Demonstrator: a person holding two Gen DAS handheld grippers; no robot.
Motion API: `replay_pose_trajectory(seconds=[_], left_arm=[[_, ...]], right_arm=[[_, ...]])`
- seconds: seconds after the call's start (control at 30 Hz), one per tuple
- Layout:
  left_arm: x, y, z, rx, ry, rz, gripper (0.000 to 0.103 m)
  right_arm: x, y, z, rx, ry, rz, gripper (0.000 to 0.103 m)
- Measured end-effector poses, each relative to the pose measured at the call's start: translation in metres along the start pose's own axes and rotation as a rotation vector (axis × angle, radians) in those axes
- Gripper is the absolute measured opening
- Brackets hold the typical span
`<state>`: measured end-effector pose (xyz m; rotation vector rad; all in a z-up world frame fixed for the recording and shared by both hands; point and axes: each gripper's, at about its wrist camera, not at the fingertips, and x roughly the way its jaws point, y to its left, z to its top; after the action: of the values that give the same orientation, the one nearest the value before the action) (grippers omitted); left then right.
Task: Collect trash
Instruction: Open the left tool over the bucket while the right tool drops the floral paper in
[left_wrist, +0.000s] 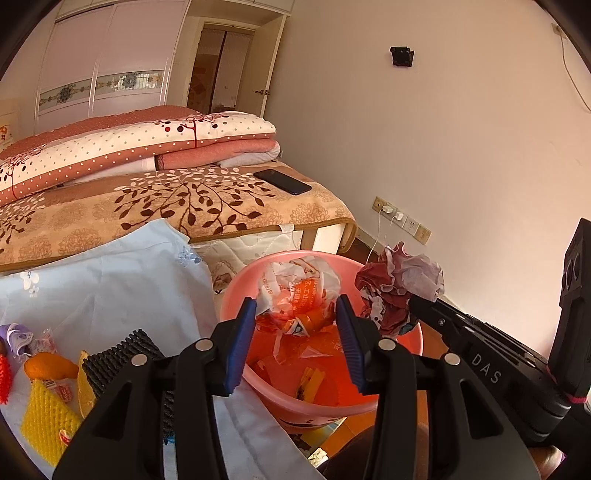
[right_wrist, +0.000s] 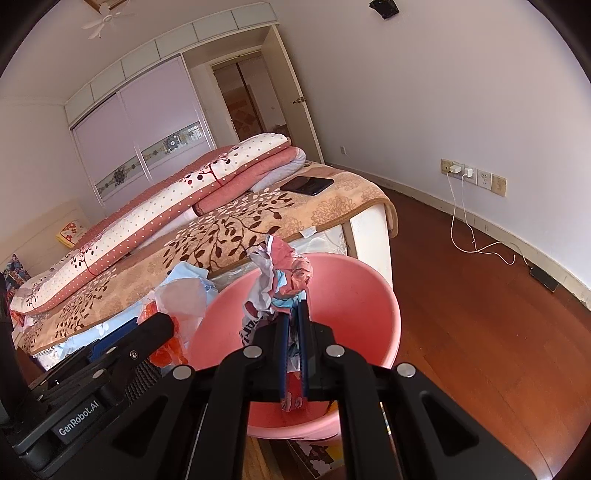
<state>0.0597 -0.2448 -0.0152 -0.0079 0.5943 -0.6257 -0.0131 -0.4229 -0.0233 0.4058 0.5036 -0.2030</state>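
A pink plastic bin (left_wrist: 406, 341) stands beside the bed and holds orange and white wrappers (left_wrist: 299, 295). My left gripper (left_wrist: 295, 332) is open and empty, its blue pads spread over the bin. My right gripper (right_wrist: 293, 325) is shut on a crumpled red, white and blue wrapper (right_wrist: 282, 275) and holds it above the bin (right_wrist: 362, 295). The same wrapper (left_wrist: 399, 284) shows over the bin's right rim in the left wrist view.
Left of the bin a pale blue cloth (left_wrist: 110, 280) carries yellow foam netting (left_wrist: 44, 417), black netting (left_wrist: 118, 358), an orange peel (left_wrist: 48, 365) and small wrappers. A phone (left_wrist: 282, 181) lies on the bed. Charger cables (right_wrist: 476, 243) trail on the wooden floor.
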Motion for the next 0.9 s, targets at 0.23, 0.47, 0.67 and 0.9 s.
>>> replay_pose_trajectory(seconds=[0.23, 0.47, 0.67, 0.9], left_arm=[[0.011, 0.001, -0.004, -0.036, 0.048, -0.008, 0.046], [0.014, 0.002, -0.007, -0.046, 0.075, -0.009, 0.050], [0.011, 0.001, -0.006, -0.045, 0.073, -0.013, 0.056], [0.006, 0.002, -0.007, -0.043, 0.075, -0.005, 0.056]], right_arm=[[0.005, -0.008, -0.003, 0.016, 0.017, -0.010, 0.004], [0.007, -0.010, -0.003, 0.019, 0.021, -0.013, 0.004], [0.010, -0.009, -0.004, 0.013, 0.033, -0.017, 0.008], [0.006, -0.004, -0.005, 0.011, 0.021, -0.014, 0.037]])
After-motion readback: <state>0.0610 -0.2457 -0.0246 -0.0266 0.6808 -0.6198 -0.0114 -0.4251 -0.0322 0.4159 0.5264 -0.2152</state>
